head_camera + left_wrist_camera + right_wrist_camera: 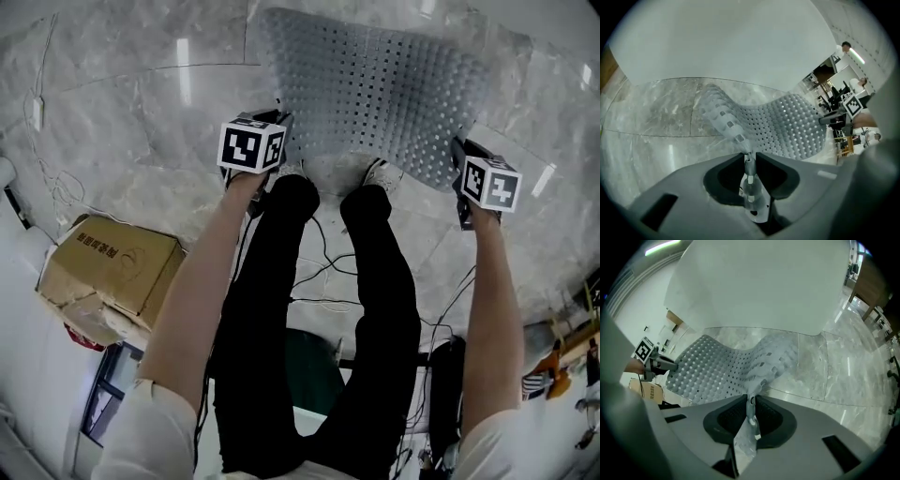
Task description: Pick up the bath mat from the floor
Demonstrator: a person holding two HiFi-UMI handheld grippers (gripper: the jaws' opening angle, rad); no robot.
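A grey translucent bath mat [375, 89] with rows of small holes is spread over the marble floor ahead of the person's shoes. My left gripper [272, 122] is shut on its near left corner; in the left gripper view the mat [787, 129] rises from the pinched edge between the jaws of my left gripper [749, 161]. My right gripper [459, 159] is shut on the near right corner, and in the right gripper view the mat [717, 366] folds up out of the jaws of my right gripper [751, 404]. The mat's near edge is lifted and wavy.
A cardboard box [108, 272] sits on the floor at the left, behind my left arm. Black cables [323, 277] trail across the floor around the person's legs. Desks and other people show far off in the left gripper view [848, 93].
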